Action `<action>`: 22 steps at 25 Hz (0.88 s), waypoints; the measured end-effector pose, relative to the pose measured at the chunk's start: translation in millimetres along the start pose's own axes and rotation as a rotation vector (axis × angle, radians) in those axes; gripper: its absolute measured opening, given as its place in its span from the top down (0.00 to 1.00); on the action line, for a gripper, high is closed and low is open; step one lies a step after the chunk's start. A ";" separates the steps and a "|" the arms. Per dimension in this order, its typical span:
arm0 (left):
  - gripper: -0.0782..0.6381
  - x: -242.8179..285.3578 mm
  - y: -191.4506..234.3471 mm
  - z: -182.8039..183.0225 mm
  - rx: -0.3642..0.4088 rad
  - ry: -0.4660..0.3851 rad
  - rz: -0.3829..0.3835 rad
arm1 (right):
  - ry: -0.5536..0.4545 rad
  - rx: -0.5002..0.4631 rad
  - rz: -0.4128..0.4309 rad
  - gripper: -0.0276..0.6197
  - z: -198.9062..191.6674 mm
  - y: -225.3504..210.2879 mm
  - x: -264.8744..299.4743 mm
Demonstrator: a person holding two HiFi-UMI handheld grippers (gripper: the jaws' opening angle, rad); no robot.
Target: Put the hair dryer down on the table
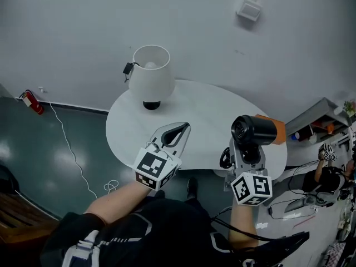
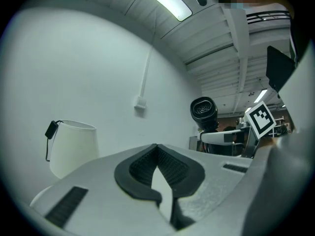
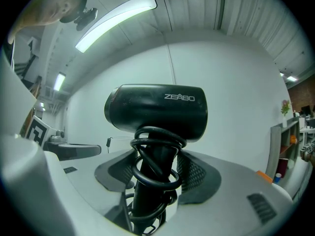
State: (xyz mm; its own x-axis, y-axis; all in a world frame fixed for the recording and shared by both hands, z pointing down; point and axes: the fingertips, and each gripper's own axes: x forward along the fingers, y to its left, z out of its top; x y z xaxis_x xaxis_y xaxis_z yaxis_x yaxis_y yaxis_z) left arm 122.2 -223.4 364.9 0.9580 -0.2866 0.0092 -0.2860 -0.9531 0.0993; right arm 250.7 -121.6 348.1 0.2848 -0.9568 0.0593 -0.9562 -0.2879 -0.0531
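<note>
A black hair dryer point(image 1: 253, 129) with an orange nozzle is held over the front right part of the white round table point(image 1: 206, 107). My right gripper point(image 1: 245, 149) is shut on its handle. In the right gripper view the dryer point(image 3: 157, 112) stands upright, barrel level, with its black cord coiled round the handle between the two pads of the right gripper point(image 3: 156, 166). My left gripper point(image 1: 182, 128) hovers over the table's front edge, shut, with nothing in it. Its pads meet in the left gripper view point(image 2: 157, 149), where the dryer point(image 2: 203, 109) shows to the right.
A lamp point(image 1: 150, 71) with a white shade stands at the table's back left, also seen as the lamp point(image 2: 71, 149) in the left gripper view. A red fire extinguisher point(image 1: 32, 102) and a white cable point(image 1: 72, 149) lie on the floor at left. Shelves point(image 1: 317, 121) and a person point(image 1: 328, 174) are at right.
</note>
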 end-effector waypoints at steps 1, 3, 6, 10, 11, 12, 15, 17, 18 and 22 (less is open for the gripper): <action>0.88 3.8 2.8 -1.5 -0.004 0.005 0.011 | 0.004 0.006 0.003 0.55 -1.2 -4.4 4.9; 0.88 11.8 3.9 -2.8 -0.008 0.011 0.023 | 0.013 0.010 0.013 0.55 -3.6 -14.1 13.9; 0.88 25.7 0.2 -4.9 -0.002 0.018 0.034 | 0.018 0.010 0.033 0.55 -5.7 -29.8 25.7; 0.88 47.8 -1.7 -9.6 0.002 0.038 0.064 | 0.027 0.017 0.067 0.55 -7.6 -50.4 43.9; 0.88 53.3 -2.2 -10.6 -0.003 0.044 0.072 | 0.029 0.011 0.076 0.55 -7.3 -55.6 48.7; 0.88 59.0 -3.0 -10.9 -0.006 0.046 0.078 | 0.031 0.005 0.084 0.55 -6.9 -61.2 53.4; 0.88 76.5 -6.3 -10.0 -0.009 0.046 0.096 | 0.033 0.006 0.099 0.55 -6.7 -79.8 66.6; 0.88 88.7 -8.0 -10.7 -0.020 0.047 0.105 | 0.037 0.009 0.108 0.55 -8.0 -92.7 75.6; 0.88 94.7 -8.7 -11.7 -0.024 0.049 0.111 | 0.040 0.006 0.110 0.55 -9.2 -98.8 80.2; 0.88 118.2 -15.2 -17.4 0.004 0.061 0.125 | 0.056 -0.003 0.111 0.55 -17.4 -121.4 96.7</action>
State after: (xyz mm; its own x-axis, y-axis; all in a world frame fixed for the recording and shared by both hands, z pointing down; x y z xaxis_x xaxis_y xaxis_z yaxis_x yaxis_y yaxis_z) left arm 240.1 -241.1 381.8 0.9144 -0.3964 0.0821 -0.4029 -0.9108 0.0899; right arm 393.1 -178.4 377.7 0.1732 -0.9789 0.1084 -0.9818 -0.1803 -0.0592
